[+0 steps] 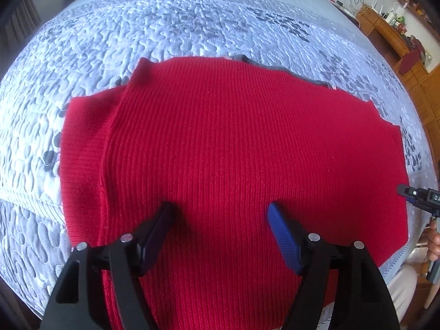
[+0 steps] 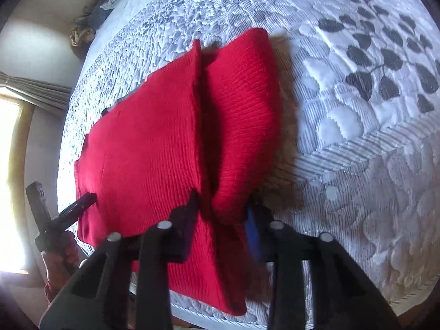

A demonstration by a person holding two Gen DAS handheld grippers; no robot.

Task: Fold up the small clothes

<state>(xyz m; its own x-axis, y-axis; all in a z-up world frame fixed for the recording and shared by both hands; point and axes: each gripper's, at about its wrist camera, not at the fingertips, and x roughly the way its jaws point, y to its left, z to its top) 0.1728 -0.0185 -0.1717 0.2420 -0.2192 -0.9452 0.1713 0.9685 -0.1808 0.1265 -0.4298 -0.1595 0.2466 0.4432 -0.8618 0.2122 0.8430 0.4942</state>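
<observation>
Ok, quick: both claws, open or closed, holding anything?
Left claw: open over the red sweater, gripping nothing.
Right claw: closed on a raised sweater fold.

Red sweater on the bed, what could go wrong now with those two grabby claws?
The right gripper pinches only a bunched fold of the red sweater; lifted, it might slip out or drag the rest crooked. The left gripper is open with its fingertips on the knit, so it could grab too many layers. The sweater lies near the edge of the bed and might slide off.
</observation>
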